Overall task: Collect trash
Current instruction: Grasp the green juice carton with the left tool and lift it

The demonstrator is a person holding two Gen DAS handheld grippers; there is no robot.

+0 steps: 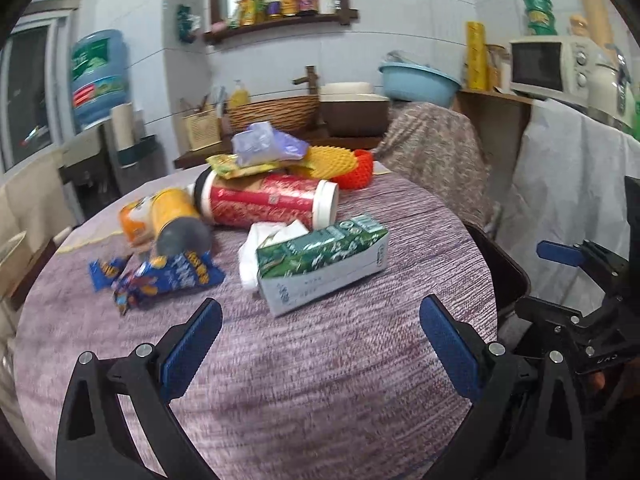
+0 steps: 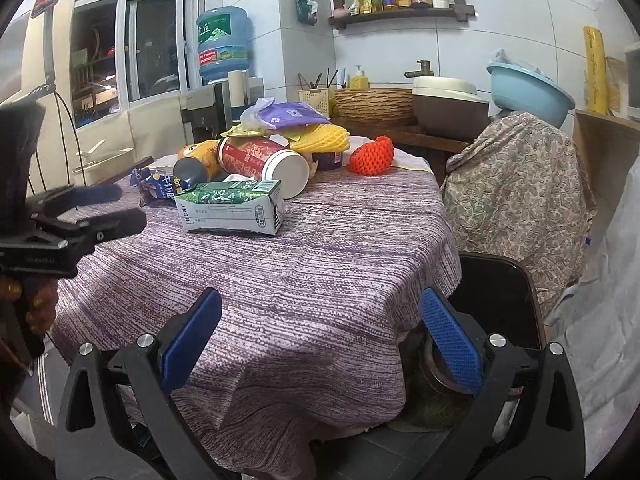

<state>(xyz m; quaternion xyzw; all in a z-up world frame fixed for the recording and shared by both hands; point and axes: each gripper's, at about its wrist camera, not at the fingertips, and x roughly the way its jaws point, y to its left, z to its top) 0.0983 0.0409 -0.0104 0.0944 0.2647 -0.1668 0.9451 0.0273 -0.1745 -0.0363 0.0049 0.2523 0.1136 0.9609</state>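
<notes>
Trash lies piled on a round table with a purple cloth (image 1: 320,360) (image 2: 320,280). Nearest is a green and white carton (image 1: 320,264) (image 2: 234,208) on its side, with white tissue (image 1: 260,248) behind it. Behind lie a red tube (image 1: 264,202) (image 2: 260,160), a yellow can (image 1: 176,216) (image 2: 196,160), a blue snack wrapper (image 1: 168,276) (image 2: 154,186), yellow foam net (image 1: 328,162) (image 2: 320,138), orange foam net (image 1: 360,170) (image 2: 372,156) and a purple bag (image 1: 264,144) (image 2: 288,114). My left gripper (image 1: 320,320) is open above the cloth, short of the carton. My right gripper (image 2: 320,320) is open at the table's near edge, holding nothing.
A dark chair (image 2: 496,296) stands at the table's right, with a cloth-draped seat (image 2: 520,196) behind. A counter holds a wicker basket (image 2: 372,102) and blue basin (image 2: 528,88). A water dispenser (image 2: 222,44) stands at the back left. A microwave (image 1: 556,66) sits at the right.
</notes>
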